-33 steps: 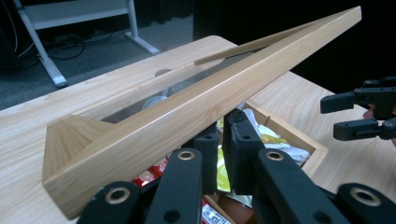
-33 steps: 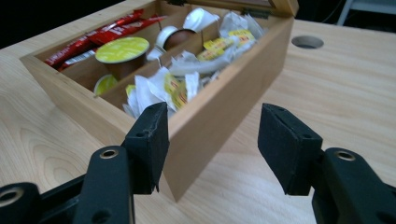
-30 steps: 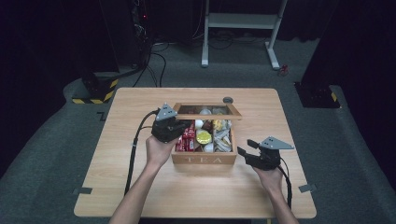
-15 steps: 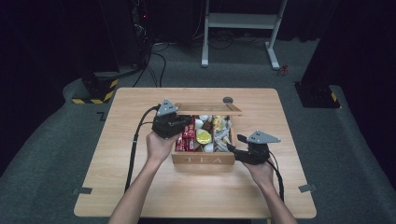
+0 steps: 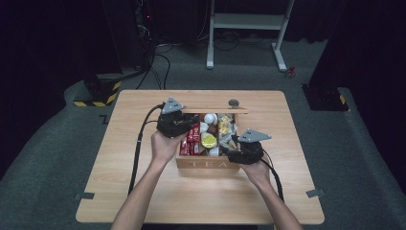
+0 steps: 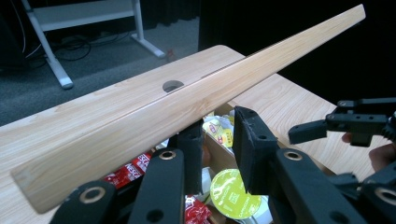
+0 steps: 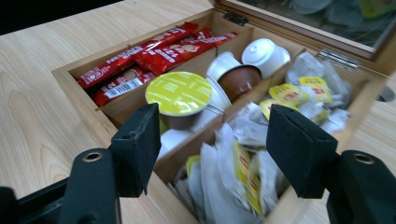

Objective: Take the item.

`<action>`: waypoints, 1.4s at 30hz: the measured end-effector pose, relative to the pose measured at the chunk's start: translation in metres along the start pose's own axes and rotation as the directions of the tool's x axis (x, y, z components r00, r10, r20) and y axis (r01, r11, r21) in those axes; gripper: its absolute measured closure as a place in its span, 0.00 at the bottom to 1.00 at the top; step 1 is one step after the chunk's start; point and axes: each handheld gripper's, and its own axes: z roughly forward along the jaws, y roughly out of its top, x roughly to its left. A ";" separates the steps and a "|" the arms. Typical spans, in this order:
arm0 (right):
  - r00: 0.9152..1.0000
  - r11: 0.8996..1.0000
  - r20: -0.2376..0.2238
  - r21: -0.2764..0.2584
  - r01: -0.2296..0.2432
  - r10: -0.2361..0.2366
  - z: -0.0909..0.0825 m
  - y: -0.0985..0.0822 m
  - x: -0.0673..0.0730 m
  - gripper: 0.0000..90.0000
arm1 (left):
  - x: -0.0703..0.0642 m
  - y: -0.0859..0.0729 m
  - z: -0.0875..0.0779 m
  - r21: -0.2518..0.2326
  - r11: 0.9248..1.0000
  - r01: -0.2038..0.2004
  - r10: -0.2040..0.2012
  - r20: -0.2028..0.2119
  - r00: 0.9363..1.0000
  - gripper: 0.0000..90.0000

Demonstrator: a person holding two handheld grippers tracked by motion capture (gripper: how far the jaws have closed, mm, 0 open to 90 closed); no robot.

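Working on: we are busy at the light wooden box lettered TEA [image 5: 208,164], which sits mid-table on the pale wooden table [image 5: 119,191] with its glass-paned wooden lid [image 6: 140,121] raised and held up.
Left gripper: our left gripper [image 5: 184,128] sits at the box's left rear corner, under the lid's edge; its jaws have just been opening and stand parted, nothing pressed between the pads, the lid passing just above them in the left gripper view.
Left compartment: red coffee sachets [image 7: 140,56] lie packed along it.
Middle compartment: a yellow-green-topped capsule [image 7: 178,93] and white creamer cups [image 7: 261,52] sit there.
Right compartment: white and yellow tea bags [image 7: 243,163] fill it.
Right gripper: our right gripper [image 5: 238,149] hovers over the box's right front corner; its jaws have just been opening, they straddle the tea bags without pressing on any.
Done, as we judge: box opened, contents exposed.
Left, as we judge: choosing and grasping an item; nothing is lifted yet.
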 end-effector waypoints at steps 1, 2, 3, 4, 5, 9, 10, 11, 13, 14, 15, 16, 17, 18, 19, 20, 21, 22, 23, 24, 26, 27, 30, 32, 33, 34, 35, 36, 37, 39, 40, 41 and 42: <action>1.000 1.000 -0.003 0.002 0.004 -0.004 0.003 0.002 0.001 0.38 | 0.000 0.001 0.000 -0.002 1.000 -0.001 0.001 -0.001 1.000 0.81; 1.000 1.000 -0.006 -0.001 0.002 -0.002 0.005 0.003 0.002 0.38 | 0.000 0.001 0.000 -0.004 1.000 0.003 -0.003 0.001 1.000 0.80; 1.000 1.000 -0.012 0.006 -0.002 0.002 0.007 0.005 0.003 0.37 | 0.001 0.001 0.000 -0.004 1.000 0.004 -0.004 0.001 1.000 0.80; 1.000 1.000 -0.014 0.011 0.000 0.000 0.009 0.006 0.004 0.36 | 0.001 0.002 0.001 -0.004 1.000 0.004 -0.004 0.003 1.000 0.80; 1.000 1.000 -0.013 0.018 0.003 -0.003 0.011 0.008 0.004 0.35 | 0.001 0.003 0.001 -0.006 1.000 0.006 -0.006 0.004 1.000 0.79; 1.000 0.999 -0.019 0.036 0.005 -0.005 0.019 0.013 0.006 0.34 | 0.002 0.004 0.001 -0.009 1.000 0.014 -0.014 0.008 1.000 0.78; 1.000 0.999 -0.019 0.033 0.010 -0.009 0.020 0.014 0.007 0.34 | 0.003 0.005 0.002 -0.012 1.000 0.014 -0.014 0.007 1.000 0.78; 1.000 0.999 -0.025 0.035 0.014 -0.013 0.024 0.017 0.010 0.33 | 0.003 0.006 0.003 -0.017 0.999 0.029 -0.029 0.015 0.999 0.77; 1.000 0.999 -0.027 0.045 0.018 -0.017 0.028 0.019 0.012 0.32 | 0.005 0.006 0.004 -0.021 0.999 0.038 -0.038 0.019 0.999 0.77; 0.999 0.998 -0.026 0.051 0.022 -0.021 0.030 0.020 0.013 0.31 | 0.005 0.006 0.004 -0.022 0.999 0.036 -0.036 0.018 0.999 0.77; 0.999 0.998 -0.026 0.060 0.024 -0.023 0.034 0.021 0.014 0.31 | 0.005 0.006 0.005 -0.023 0.999 0.036 -0.036 0.017 0.999 0.77; 0.999 0.998 -0.027 0.063 0.029 -0.027 0.036 0.022 0.014 0.30 | 0.006 0.007 0.005 -0.023 0.999 0.038 -0.037 0.018 0.999 0.76; 0.999 0.997 -0.025 0.070 0.031 -0.029 0.038 0.023 0.015 0.30 | 0.005 0.007 0.005 -0.023 0.999 0.043 -0.042 0.021 0.999 0.76; 0.999 0.997 -0.025 0.070 0.031 -0.029 0.038 0.023 0.015 0.30 | 0.005 0.007 0.005 -0.023 0.999 0.043 -0.042 0.021 0.999 0.76; 0.999 0.997 -0.024 0.069 0.038 -0.036 0.042 0.026 0.016 0.30 | 0.006 0.008 0.005 -0.021 0.999 0.044 -0.044 0.019 0.999 0.76; 0.999 0.997 -0.024 0.065 0.041 -0.040 0.044 0.026 0.016 0.30 | 0.006 0.008 0.005 -0.021 0.999 0.044 -0.044 0.017 0.999 0.76; 0.999 0.997 -0.024 0.065 0.041 -0.040 0.044 0.026 0.016 0.30 | 0.006 0.008 0.005 -0.021 0.999 0.044 -0.044 0.017 0.999 0.76; 0.999 0.997 -0.024 0.073 0.035 -0.033 0.047 0.026 0.017 0.29 | 0.006 0.009 0.006 -0.019 0.999 0.039 -0.039 0.014 0.999 0.75; 0.999 0.996 -0.022 0.077 0.036 -0.034 0.049 0.026 0.017 0.29 | 0.006 0.009 0.006 -0.019 0.999 0.043 -0.042 0.014 0.999 0.75; 0.999 0.996 -0.021 0.086 0.034 -0.032 0.051 0.026 0.016 0.28 | 0.006 0.009 0.006 -0.019 0.999 0.043 -0.042 0.014 0.999 0.75; 0.999 0.995 -0.019 0.094 0.028 -0.027 0.056 0.025 0.015 0.28 | 0.006 0.010 0.006 -0.015 0.999 0.042 -0.042 0.015 0.999 0.74; 0.999 0.995 -0.017 0.098 0.029 -0.027 0.057 0.025 0.015 0.28 | 0.006 0.010 0.006 -0.015 0.999 0.042 -0.042 0.015 0.999 0.74; 0.999 0.994 -0.012 0.101 0.032 -0.030 0.058 0.025 0.016 0.28 | 0.006 0.011 0.006 -0.015 0.999 0.041 -0.041 0.011 0.999 0.74; 0.999 0.994 -0.010 0.103 0.031 -0.030 0.059 0.026 0.017 0.28 | 0.006 0.012 0.007 -0.013 0.999 0.041 -0.041 0.009 0.999 0.74; 1.000 0.994 -0.009 0.110 0.030 -0.029 0.060 0.026 0.017 0.28 | 0.006 0.012 0.007 -0.013 0.999 0.041 -0.041 0.009 0.999 0.74; 1.000 0.993 -0.012 0.119 0.025 -0.024 0.061 0.027 0.017 0.27 | 0.006 0.012 0.007 -0.012 0.999 0.041 -0.041 0.010 0.999 0.74; 1.000 0.992 -0.015 0.127 0.027 -0.025 0.063 0.028 0.018 0.28 | 0.006 0.012 0.007 -0.012 0.999 0.041 -0.041 0.010 0.999 0.74; 0.999 0.991 -0.014 0.133 0.033 -0.031 0.064 0.029 0.019 0.28 | 0.006 0.012 0.007 -0.011 0.999 0.038 -0.038 0.009 0.999 0.74; 0.999 0.990 -0.012 0.137 0.039 -0.037 0.065 0.030 0.020 0.28 | 0.006 0.012 0.007 -0.011 0.999 0.039 -0.039 0.009 0.999 0.74; 0.999 0.989 -0.010 0.141 0.042 -0.041 0.067 0.030 0.021 0.28 | 0.007 0.013 0.007 -0.011 0.999 0.039 -0.039 0.009 0.999 0.74; 0.999 0.987 -0.008 0.156 0.040 -0.039 0.069 0.031 0.022 0.29 | 0.006 0.013 0.007 -0.011 0.999 0.042 -0.042 0.009 0.999 0.74; 0.999 0.984 -0.001 0.173 0.035 -0.035 0.072 0.031 0.021 0.29 | 0.006 0.013 0.007 -0.011 0.999 0.043 -0.043 0.010 0.999 0.73; 0.999 0.984 -0.003 0.174 0.036 -0.036 0.073 0.032 0.021 0.30 | 0.006 0.013 0.007 -0.011 0.999 0.043 -0.043 0.010 0.999 0.73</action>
